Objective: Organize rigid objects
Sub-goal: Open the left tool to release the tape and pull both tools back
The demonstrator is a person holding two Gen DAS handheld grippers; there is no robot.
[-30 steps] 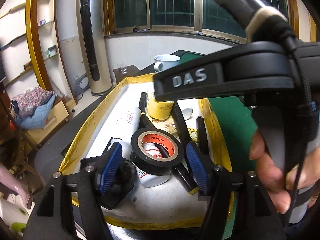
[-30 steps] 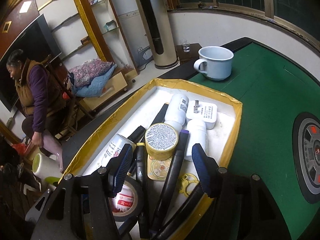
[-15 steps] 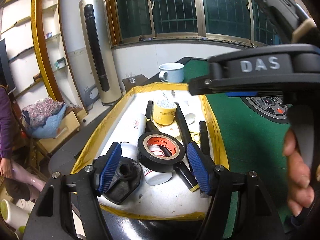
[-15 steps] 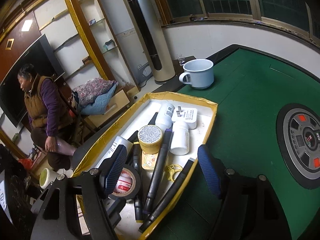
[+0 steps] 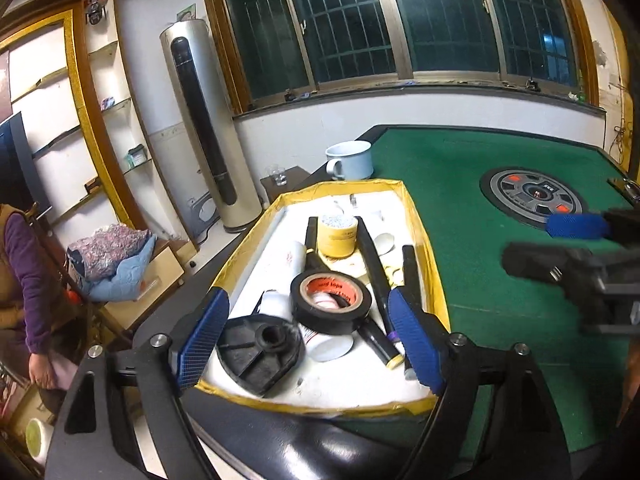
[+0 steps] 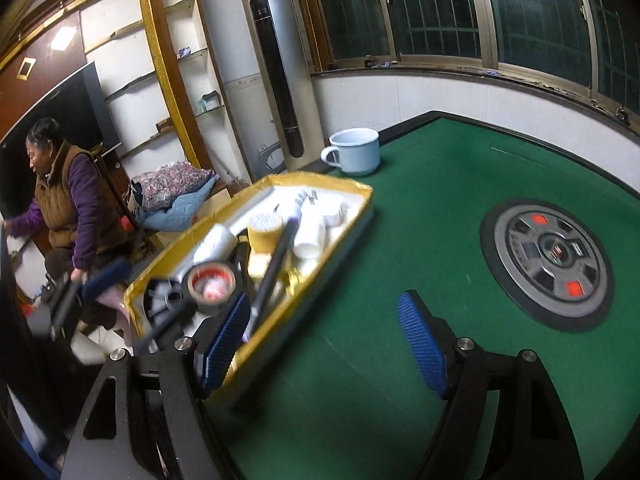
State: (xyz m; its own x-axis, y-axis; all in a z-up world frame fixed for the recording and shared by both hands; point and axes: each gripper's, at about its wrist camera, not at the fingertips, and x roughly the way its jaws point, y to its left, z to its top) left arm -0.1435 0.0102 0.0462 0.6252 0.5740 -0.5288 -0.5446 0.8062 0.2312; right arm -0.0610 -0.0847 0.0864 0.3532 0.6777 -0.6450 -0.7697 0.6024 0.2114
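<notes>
A yellow-rimmed white tray (image 5: 416, 216) sits at the table's left edge and also shows in the right wrist view (image 6: 360, 194). It holds a black tape roll (image 5: 331, 298), a black round disc (image 5: 258, 350), a yellow jar (image 5: 337, 232), white bottles (image 5: 288, 264) and black markers (image 5: 370, 256). My left gripper (image 5: 308, 340) is open and empty, above the tray's near end. My right gripper (image 6: 324, 342) is open and empty over the green felt beside the tray; it shows at the right in the left wrist view (image 5: 576, 240).
A pale mug (image 6: 356, 150) stands on the table behind the tray. A round grey control hub (image 6: 548, 256) sits in the middle of the green felt. A person (image 6: 68, 200) crouches left of the table, near a tall floor air conditioner (image 6: 276, 72).
Both grippers have pulled back and up from the tray. The right gripper has swung right, off the tray and over the green felt.
</notes>
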